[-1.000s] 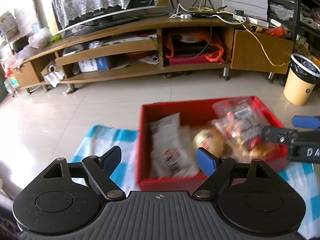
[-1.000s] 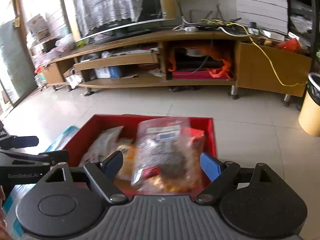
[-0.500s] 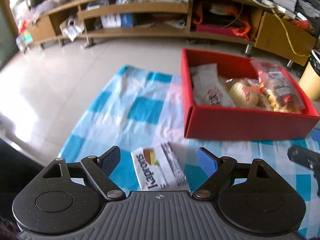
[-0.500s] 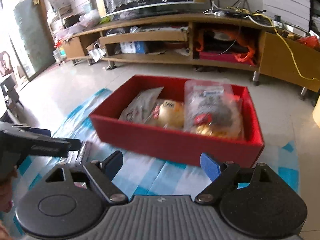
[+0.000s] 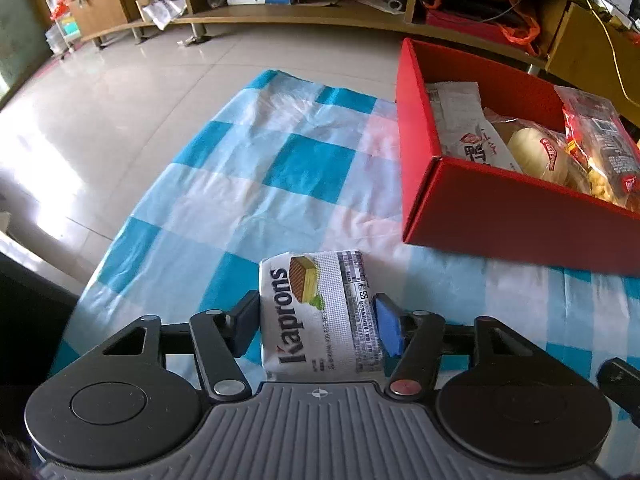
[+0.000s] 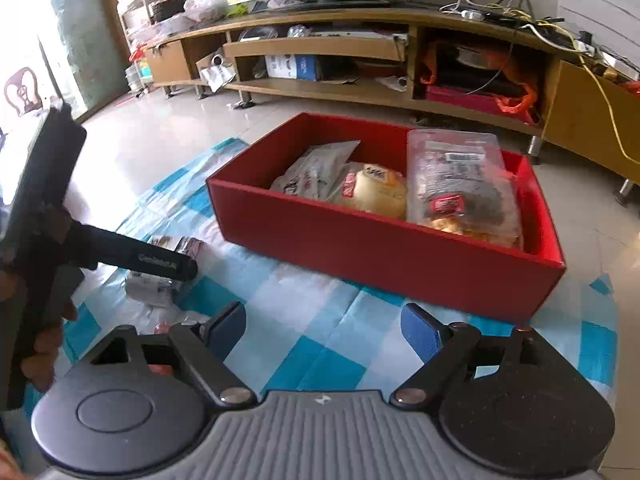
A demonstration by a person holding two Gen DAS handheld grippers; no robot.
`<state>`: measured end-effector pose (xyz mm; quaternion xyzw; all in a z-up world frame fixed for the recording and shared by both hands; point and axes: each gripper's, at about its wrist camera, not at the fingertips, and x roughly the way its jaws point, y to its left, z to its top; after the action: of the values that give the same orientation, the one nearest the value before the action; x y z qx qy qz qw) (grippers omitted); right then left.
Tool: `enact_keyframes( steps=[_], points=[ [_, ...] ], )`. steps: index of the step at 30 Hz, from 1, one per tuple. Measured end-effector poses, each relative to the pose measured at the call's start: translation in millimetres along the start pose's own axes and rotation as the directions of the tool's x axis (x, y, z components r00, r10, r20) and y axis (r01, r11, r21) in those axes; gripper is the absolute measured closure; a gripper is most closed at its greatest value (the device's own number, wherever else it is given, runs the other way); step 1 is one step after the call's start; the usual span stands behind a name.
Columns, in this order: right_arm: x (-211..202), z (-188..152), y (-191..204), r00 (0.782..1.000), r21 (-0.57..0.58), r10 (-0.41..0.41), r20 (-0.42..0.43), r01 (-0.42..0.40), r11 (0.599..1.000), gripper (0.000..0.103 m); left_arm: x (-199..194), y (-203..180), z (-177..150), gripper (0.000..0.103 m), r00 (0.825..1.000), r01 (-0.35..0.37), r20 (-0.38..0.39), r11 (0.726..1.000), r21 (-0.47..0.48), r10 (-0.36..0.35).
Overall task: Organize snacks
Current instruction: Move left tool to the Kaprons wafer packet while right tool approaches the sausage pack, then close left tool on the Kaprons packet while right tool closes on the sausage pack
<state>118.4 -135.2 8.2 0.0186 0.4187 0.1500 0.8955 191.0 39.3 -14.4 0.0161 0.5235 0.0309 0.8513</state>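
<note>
Snacks are the job, and the one in hand is a white, brick-shaped foil pack of Kaprons wafers (image 5: 320, 312), lying on the blue-and-white checked cloth (image 5: 256, 184) directly between the pads of the left gripper (image 5: 316, 326). Its jaws have just been closing on the pack; both pads now sit against its long sides, so I judge the pack clasped, though not yet lifted off the cloth. Ahead and to the right of that gripper stands the red cardboard box (image 5: 500, 204), holding three packs by my count: one white printed pouch (image 5: 468, 136), one round yellowish bun in clear wrap (image 5: 536, 152) and one clear bag of mixed pieces with a red label (image 5: 600, 148). In the right wrist view some crumpled wrapping lies on the cloth near the left gripper, but what it is I cannot tell.

The right gripper (image 6: 324, 330) hangs with jaws spread wide and nothing between them, above bare cloth just short of the box.

Risks from here: the pads grip the pack near its close end, so it may droop or swivel when raised. The foil is slick, so it could slide out. Carried low, it could also catch the box's near wall and fall outside.
</note>
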Motion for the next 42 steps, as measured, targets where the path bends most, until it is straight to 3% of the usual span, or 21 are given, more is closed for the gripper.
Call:
enact_keyframes(
  steps=[9, 15, 22, 25, 32, 37, 42],
  points=[
    [12.5, -12.5, 38.6, 0.997, -0.079, 0.048, -0.064, -0.053, 0.995, 0.019, -43.3, 32.3, -34.7, 0.036, 1.000, 0.003, -0.015, 1.000, 0.028, -0.003],
    [28.9, -18.0, 79.8, 0.992, -0.130, 0.074, -0.107, -0.088, 0.988, 0.019, -63.0, 57.0, -52.1, 0.036, 0.999, 0.050, -0.019, 0.998, -0.025, -0.050],
    [57.4, -17.9, 104.5, 0.983, -0.159, 0.009, -0.185, -0.038, 0.987, 0.015, -72.3, 62.9, -53.1, 0.036, 0.995, 0.097, 0.001, 0.995, -0.030, -0.097],
    [61.2, -21.3, 104.8, 0.984, -0.128, 0.003, -0.181, -0.027, 0.991, 0.014, -72.3, 65.9, -55.2, 0.036, 0.995, 0.101, -0.004, 0.994, -0.028, -0.101],
    [31.2, -42.1, 102.2, 0.979, -0.160, 0.029, -0.201, -0.062, 0.985, 0.044, -71.1, 64.2, -62.9, 0.039, 0.994, 0.112, -0.013, 0.994, 0.002, -0.112],
    [6.9, -64.9, 82.9, 0.970, -0.129, 0.021, -0.243, -0.054, 0.990, 0.046, -72.2, 48.5, -70.4, 0.039, 0.993, 0.118, -0.019, 0.991, 0.057, -0.117],
    [-13.2, -84.7, 66.1, 0.968, -0.083, 0.031, -0.248, -0.054, 0.995, 0.046, -72.0, 46.4, -71.3, 0.026, 0.995, 0.096, -0.008, 0.993, 0.062, -0.095]
  ],
)
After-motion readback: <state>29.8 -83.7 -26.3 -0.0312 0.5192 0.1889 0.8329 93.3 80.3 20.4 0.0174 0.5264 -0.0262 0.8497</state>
